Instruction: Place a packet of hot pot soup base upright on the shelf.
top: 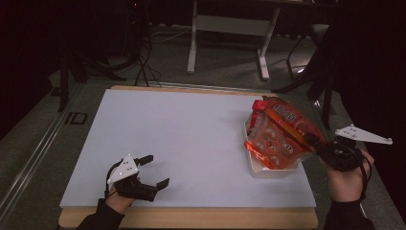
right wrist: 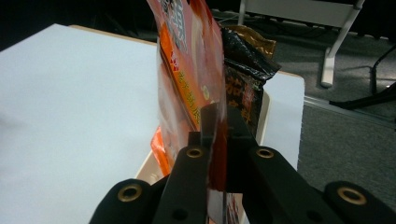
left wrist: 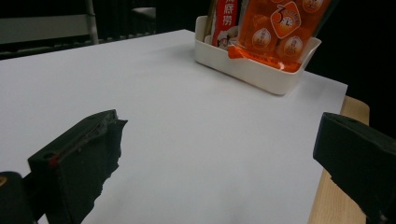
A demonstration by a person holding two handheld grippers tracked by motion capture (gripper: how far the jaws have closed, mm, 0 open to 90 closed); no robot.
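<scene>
An orange snack bag (top: 275, 139) stands tilted in a white tray (top: 268, 171) at the table's right edge; another red packet (top: 256, 112) sits behind it. My right gripper (top: 311, 142) is shut on the orange bag's edge (right wrist: 205, 84), the bag pinched between both jaws. A dark packet (right wrist: 243, 65) stands just behind it in the right gripper view. My left gripper (top: 155, 171) rests open near the table's front left, nothing between its fingers (left wrist: 84, 154). In the left gripper view the tray (left wrist: 252, 70) with the orange bag (left wrist: 280, 28) lies far ahead.
A white sheet (top: 191, 143) covers the wooden table (top: 191, 218). Beyond the far edge stand a white desk frame (top: 230, 28), cables and dark stands on a grey floor. The tray sits close to the table's right edge.
</scene>
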